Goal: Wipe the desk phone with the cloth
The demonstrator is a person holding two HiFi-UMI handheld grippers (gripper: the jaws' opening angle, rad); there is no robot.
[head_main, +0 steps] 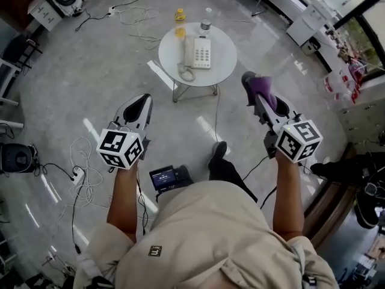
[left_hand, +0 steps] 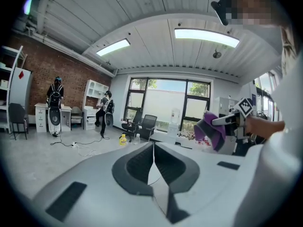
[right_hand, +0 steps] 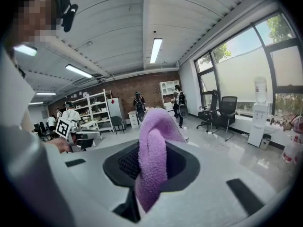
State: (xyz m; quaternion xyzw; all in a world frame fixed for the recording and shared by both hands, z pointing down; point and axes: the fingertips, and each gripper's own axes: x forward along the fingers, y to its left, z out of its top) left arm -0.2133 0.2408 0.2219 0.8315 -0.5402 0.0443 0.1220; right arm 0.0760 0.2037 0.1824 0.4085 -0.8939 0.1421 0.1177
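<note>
Nearest me, my left claw (head_main: 143, 101) is hanging clenched on nothing, so (judging from here) I am aiming to reach the round table (head_main: 226, 65) well ahead, where the desk phone (head_main: 198, 52) is lying, with my right claw (head_main: 250, 84) clamping the purple cloth (head_main: 263, 90), loose fold leading.

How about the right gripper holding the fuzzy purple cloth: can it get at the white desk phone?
Probably yes, once brought closer. The right gripper, shut on the purple cloth, is short of the round white table; bare floor lies between, and the white desk phone sits uncovered.
</note>
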